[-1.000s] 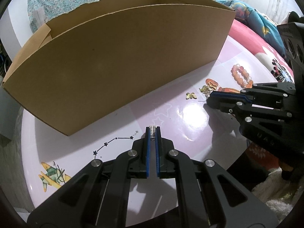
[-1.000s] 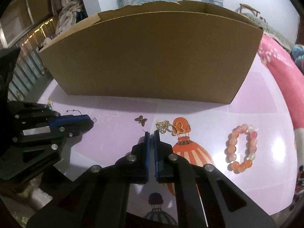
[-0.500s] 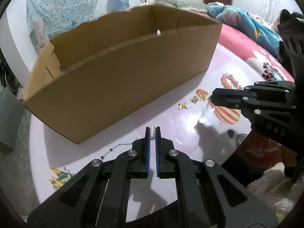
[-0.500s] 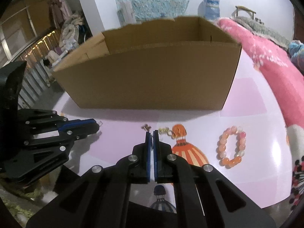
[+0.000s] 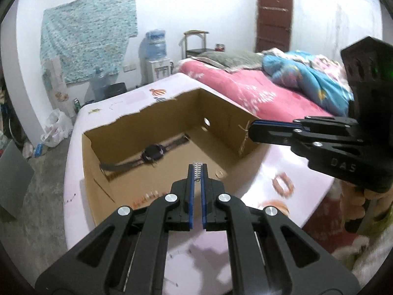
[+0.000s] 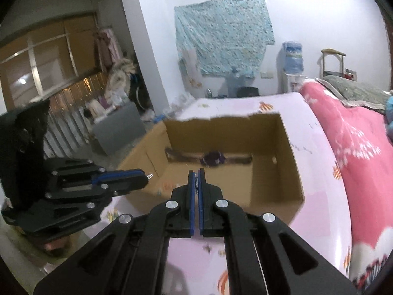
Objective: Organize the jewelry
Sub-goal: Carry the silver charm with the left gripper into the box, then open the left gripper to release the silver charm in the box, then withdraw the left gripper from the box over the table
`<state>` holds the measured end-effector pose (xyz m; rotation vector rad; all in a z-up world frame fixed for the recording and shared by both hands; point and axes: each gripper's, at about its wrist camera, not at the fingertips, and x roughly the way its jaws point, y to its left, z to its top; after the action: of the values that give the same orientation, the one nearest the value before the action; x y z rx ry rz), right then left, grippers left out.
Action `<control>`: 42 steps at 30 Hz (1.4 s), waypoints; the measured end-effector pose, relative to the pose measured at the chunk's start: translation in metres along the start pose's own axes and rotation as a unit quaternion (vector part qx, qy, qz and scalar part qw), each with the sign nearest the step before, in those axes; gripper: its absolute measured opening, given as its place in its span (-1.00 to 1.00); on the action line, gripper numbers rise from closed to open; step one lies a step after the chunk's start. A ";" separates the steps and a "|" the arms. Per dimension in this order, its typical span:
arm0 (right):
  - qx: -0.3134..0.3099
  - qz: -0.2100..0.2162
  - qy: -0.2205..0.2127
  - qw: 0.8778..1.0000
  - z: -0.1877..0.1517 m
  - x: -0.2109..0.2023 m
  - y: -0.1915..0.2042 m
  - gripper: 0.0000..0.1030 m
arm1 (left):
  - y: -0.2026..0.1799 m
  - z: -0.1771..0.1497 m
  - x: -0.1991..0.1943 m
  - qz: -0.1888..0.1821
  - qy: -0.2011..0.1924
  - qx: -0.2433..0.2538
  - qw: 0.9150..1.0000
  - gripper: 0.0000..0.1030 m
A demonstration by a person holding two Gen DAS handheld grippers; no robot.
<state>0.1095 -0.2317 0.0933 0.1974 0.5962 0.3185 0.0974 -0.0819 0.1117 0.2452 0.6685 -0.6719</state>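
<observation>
1. We carry a thin chain into the cardboard box (image 5: pixel 172 189): the left gripper (image 5: pixel 197 172) is clamped on its silver coiled end (image 5: pixel 198 170), and the right gripper (image 6: pixel 195 178) is closed on what looks like the other end, a fine gold strand (image 5: pixel 244 137) hanging below its tips
2. We judge both hands should travel together over the rim, keeping the strand off the torn edge, then sink low before letting go
3. The box is matte brown corrugated board with a ragged far wall; a dark watch (image 5: pixel 153 153) lies flat inside
4. A glossy orange bead bracelet (image 5: pixel 283 186) waits on the slick pink table (image 5: pixel 282 167)
</observation>
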 end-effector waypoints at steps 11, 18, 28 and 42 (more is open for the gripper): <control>0.040 0.027 0.135 0.990 0.029 0.105 -0.044 -0.95 | 0.056 0.025 0.107 -0.035 0.122 -0.102 0.987 -0.92; 0.061 0.028 0.158 0.985 0.030 0.121 -0.059 -0.93 | 0.069 0.018 0.128 -0.033 0.139 -0.153 0.978 -0.91; 0.080 0.022 0.121 0.989 0.038 0.095 -0.070 -0.73 | 0.071 0.019 0.109 -0.025 0.111 -0.154 0.982 -0.91; 0.064 0.014 0.075 0.995 -0.001 -0.007 -0.053 -0.25 | 0.047 -0.013 0.003 -0.019 0.050 -0.120 0.991 -0.15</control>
<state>0.1161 -0.2835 0.0812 0.3065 0.7644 0.3249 0.1233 -0.0426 0.0998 0.0435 0.8445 -0.6114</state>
